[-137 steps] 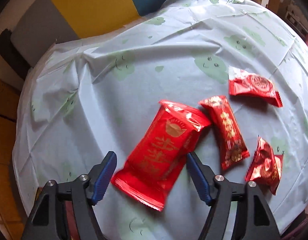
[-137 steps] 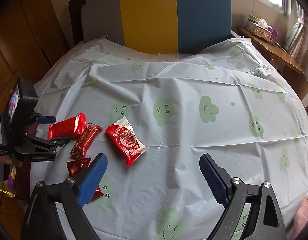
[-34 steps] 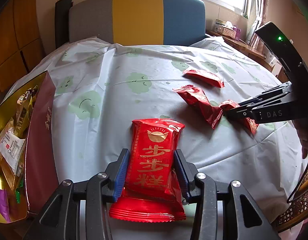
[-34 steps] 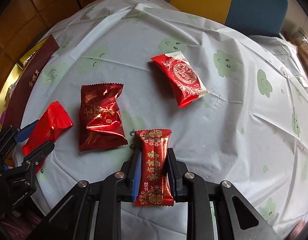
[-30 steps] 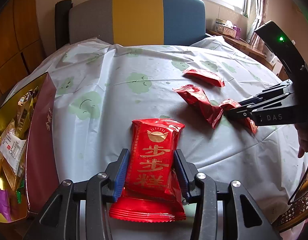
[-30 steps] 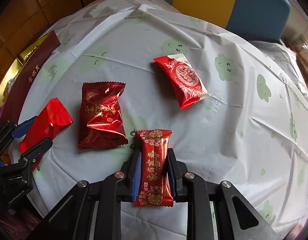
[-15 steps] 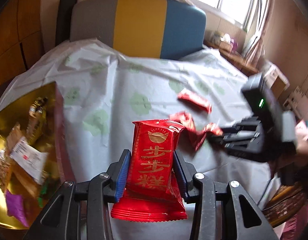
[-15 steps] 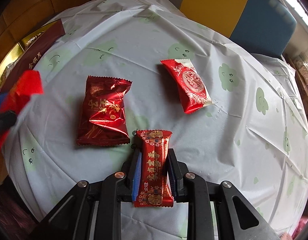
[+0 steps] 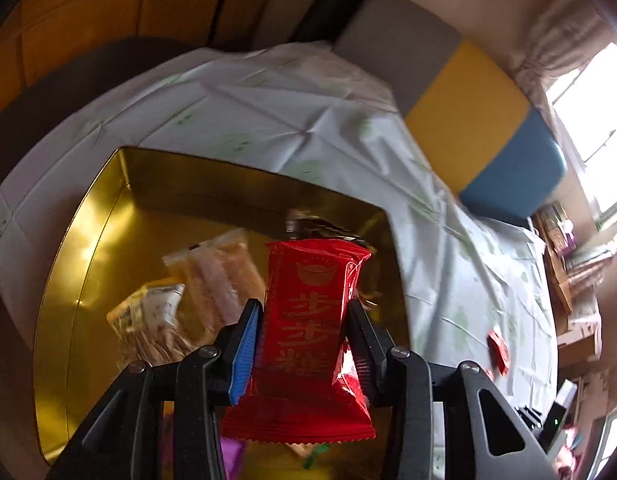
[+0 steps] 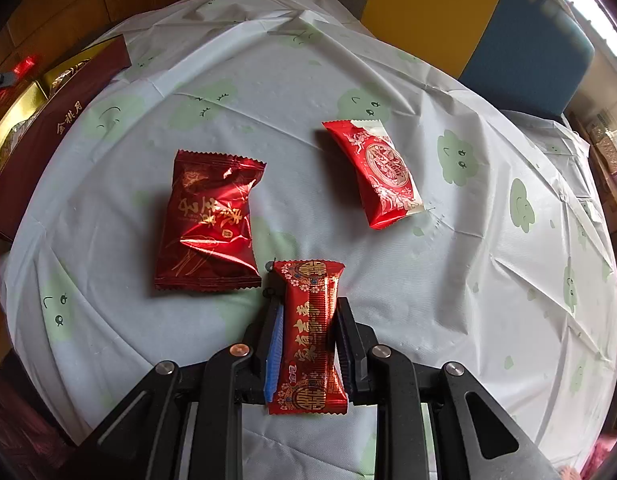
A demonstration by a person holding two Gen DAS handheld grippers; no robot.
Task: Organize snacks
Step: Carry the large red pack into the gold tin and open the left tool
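My left gripper [image 9: 304, 320] is shut on a bright red snack packet [image 9: 308, 332] with gold characters, held in the air over the open gold-lined box [image 9: 92, 248]. Several wrapped snacks [image 9: 212, 280] lie inside that box. My right gripper [image 10: 308, 316] is shut on a narrow red packet [image 10: 310, 332] with gold print, just above the tablecloth. A dark red foil packet [image 10: 210, 220] lies to its upper left, and a red and white packet [image 10: 378, 172] lies on the cloth further back.
The round table wears a pale cloth with green cloud faces [image 10: 488, 260]. The box's maroon wall [image 10: 64, 120] shows at the left edge of the right wrist view. A grey, yellow and blue chair back [image 10: 468, 16] stands behind the table. Two small red packets [image 9: 498, 350] lie far right.
My left gripper has swung left and rolled, carrying the bright red packet from over the cloth to above the gold box. The right gripper has stayed put with its narrow packet.
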